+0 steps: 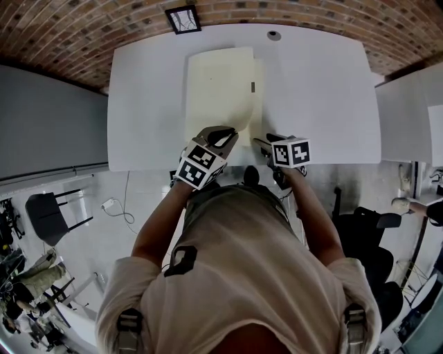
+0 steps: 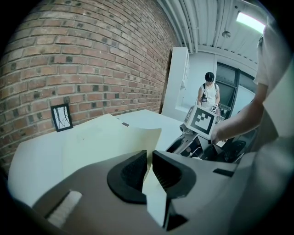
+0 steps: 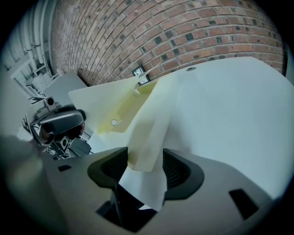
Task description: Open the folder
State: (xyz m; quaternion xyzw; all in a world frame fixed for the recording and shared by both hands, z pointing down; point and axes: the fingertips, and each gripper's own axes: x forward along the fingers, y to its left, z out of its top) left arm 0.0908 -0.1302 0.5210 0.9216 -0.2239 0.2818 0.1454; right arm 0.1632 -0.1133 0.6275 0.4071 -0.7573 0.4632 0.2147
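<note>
Left tool [image 2: 149, 170]: clenched on the near corner of the cover [image 2: 108, 140]. The thin sheet is seen edge-on between jaws that are almost together, and it is bowed upward off the rest of the folder.

Right tool [image 3: 145, 167]: jaws set apart, with a folded strip of the lower leaf [image 3: 154, 119] filling the gap and apparently met by both pads. Whether the strip is pinched or only straddled cannot be told.

Folder [image 1: 218, 86]: cream card, laid at the middle of the worktop [image 1: 318, 90], with its near edge at both tools, which are set side by side. A narrow yellowish wedge of the inside is exposed under the raised cover in the right gripper view. The far end is seen lying flat.

Step in hand: the lifting of the cover at its near corner, judged barely begun, with the lower leaf at the worktop.

Next move: the spine is judged to lie at the left in the head view, so the left tool would be carried up and over towards that side. The pinch must be held firm, since thin card may slip out. The lower leaf must be pressed down, or the whole folder may be dragged along.

Picture [image 1: 183, 19]: small, framed, set at the brick wall beyond the worktop. No part in the task is seen for it.
</note>
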